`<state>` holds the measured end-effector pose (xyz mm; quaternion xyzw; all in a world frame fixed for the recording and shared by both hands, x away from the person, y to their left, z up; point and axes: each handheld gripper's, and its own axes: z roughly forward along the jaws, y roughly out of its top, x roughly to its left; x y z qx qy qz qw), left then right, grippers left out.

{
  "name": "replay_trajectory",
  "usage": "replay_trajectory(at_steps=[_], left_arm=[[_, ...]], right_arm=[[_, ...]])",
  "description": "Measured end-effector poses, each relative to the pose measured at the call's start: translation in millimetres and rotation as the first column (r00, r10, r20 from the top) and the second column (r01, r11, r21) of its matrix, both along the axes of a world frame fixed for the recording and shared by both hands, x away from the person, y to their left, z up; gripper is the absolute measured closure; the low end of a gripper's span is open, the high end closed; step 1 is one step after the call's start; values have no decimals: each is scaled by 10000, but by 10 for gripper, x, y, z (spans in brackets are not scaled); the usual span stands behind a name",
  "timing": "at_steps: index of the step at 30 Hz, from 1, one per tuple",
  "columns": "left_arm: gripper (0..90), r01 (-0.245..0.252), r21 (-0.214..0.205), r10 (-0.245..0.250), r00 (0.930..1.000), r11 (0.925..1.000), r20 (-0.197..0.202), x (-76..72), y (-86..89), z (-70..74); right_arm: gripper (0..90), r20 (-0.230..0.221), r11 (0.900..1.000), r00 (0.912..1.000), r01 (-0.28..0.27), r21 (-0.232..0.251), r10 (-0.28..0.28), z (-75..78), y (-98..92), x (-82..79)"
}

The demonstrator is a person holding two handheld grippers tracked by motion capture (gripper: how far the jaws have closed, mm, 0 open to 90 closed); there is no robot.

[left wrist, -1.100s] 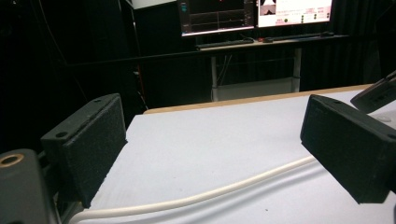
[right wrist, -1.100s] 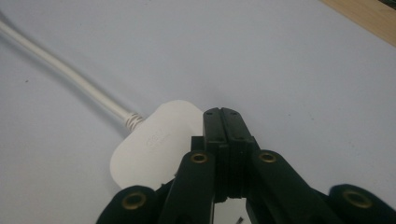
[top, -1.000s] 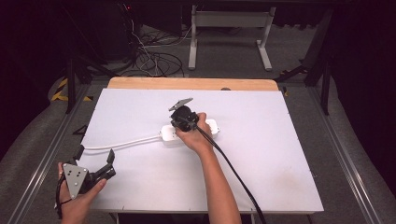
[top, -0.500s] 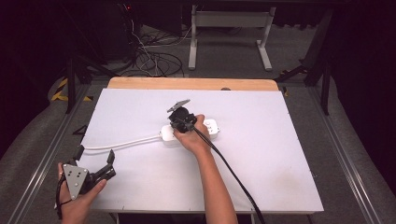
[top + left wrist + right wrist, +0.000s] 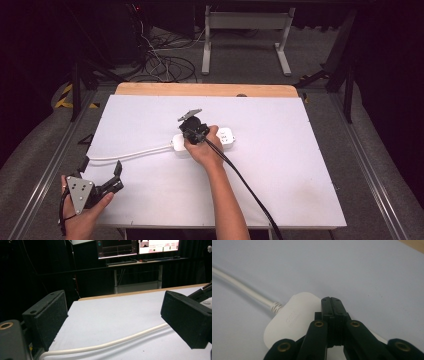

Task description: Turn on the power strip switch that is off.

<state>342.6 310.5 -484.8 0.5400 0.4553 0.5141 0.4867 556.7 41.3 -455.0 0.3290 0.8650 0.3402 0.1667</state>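
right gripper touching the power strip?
Cannot tell. In the right gripper view the shut right gripper overlaps the power strip, but the tips hide the contact point. In the high view the hand covers it.

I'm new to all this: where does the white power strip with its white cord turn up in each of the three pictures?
High view: white power strip lies mid-table under the right gripper; its white cord runs left.
Left gripper view: the cord crosses the white table between the open jaws; the strip's body isn't in it.
Right gripper view: strip's rounded end just beyond the shut jaws.
Shared landmark: the cord.
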Motion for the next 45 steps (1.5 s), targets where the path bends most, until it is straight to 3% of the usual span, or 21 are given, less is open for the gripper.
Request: replay_trajectory(at_steps=[6, 16, 45], left_arm=[[76, -56, -73, 56, 10000, 10000, 18, -1, 2, 1], [76, 127, 9, -127, 9999, 9999, -26, 27, -59, -4], [76, 172, 76, -171, 9998, 9998, -137, 50, -69, -33]], right_arm=[[900, -70, 9995, 9998, 185, 261, -183, -16, -58, -12], [900, 519, 9971, 9978, 440, -622, -408, -13, 56, -92], [900, 359, 9982, 9986, 399, -451, -383, 4, 23, -64]])
